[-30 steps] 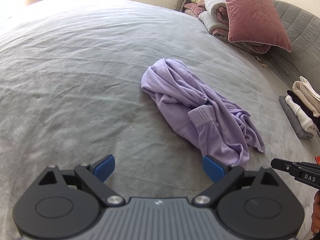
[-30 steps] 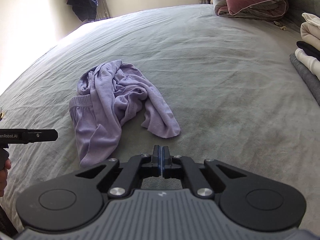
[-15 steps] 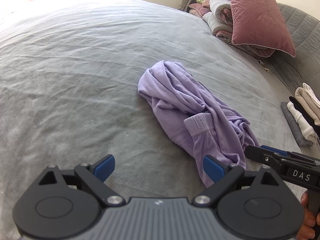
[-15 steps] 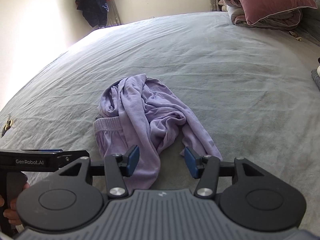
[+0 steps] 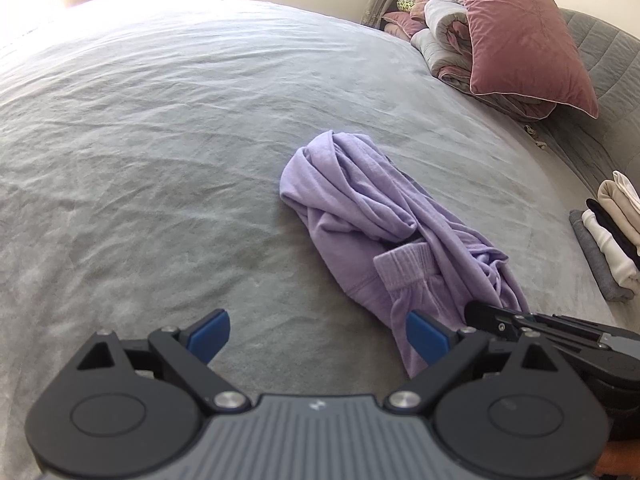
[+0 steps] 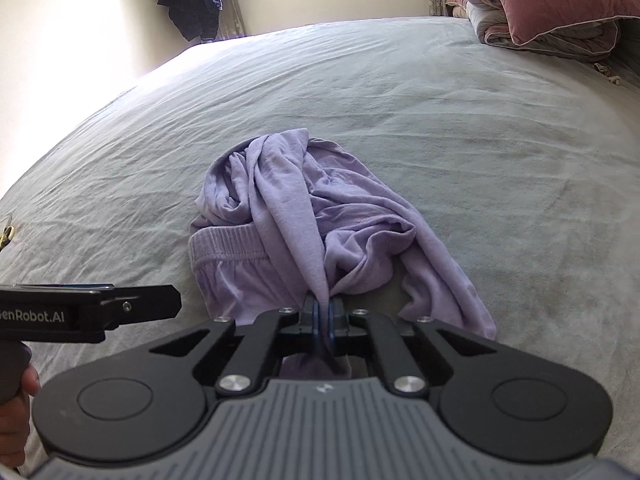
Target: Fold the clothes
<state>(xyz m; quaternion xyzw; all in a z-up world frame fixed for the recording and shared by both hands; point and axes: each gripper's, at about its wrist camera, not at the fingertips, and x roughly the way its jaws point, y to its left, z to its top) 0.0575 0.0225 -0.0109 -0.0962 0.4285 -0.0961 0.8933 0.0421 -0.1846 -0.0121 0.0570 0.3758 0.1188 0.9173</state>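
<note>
My right gripper [image 6: 323, 312], its jaws just closed, pinches a twisted fold of the one lilac garment [image 6: 316, 216], crumpled mid-bed on the grey bedspread [image 6: 460, 120]; my left gripper [image 5: 316, 332] hangs released just beside it. Risk: lifting by this fold may tighten the tangle or slip. One pink pillow [image 5: 520, 36] and one folded stack [image 5: 612, 236] lie beyond the garment.

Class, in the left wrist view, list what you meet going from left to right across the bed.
Left gripper, open → crumpled purple garment → right gripper, shut on the garment's near end → pink pillow → stack of folded clothes.
</note>
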